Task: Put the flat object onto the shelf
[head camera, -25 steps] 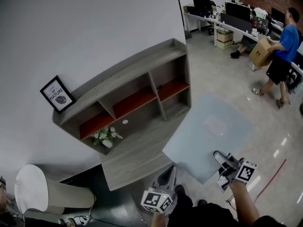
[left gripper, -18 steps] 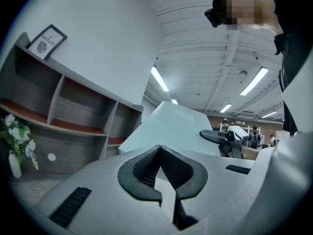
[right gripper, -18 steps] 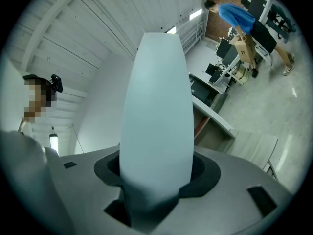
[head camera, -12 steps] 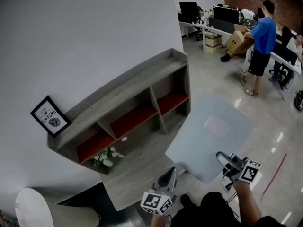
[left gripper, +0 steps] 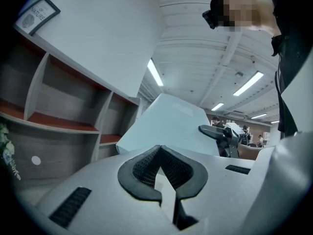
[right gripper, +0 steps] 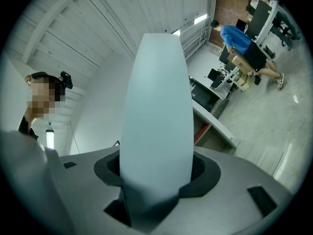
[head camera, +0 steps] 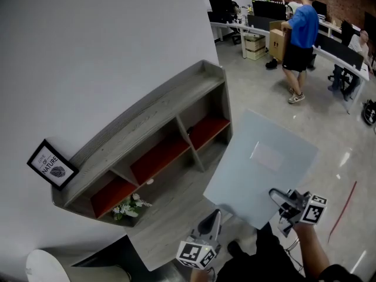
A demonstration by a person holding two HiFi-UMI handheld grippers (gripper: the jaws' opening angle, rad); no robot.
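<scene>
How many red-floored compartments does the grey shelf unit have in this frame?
3, side by side in the shelf unit: left compartment above the flowers, middle compartment, right compartment. None looks hidden.

"NATURE" on the framed picture (head camera: 51, 164)

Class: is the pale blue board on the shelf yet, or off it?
Off it: the right claw clamps the board above the floor, beside the shelf.

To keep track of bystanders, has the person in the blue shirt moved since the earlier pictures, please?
Yes: in the head view the person has walked leftward, closer to the boxes under the desk.
</scene>
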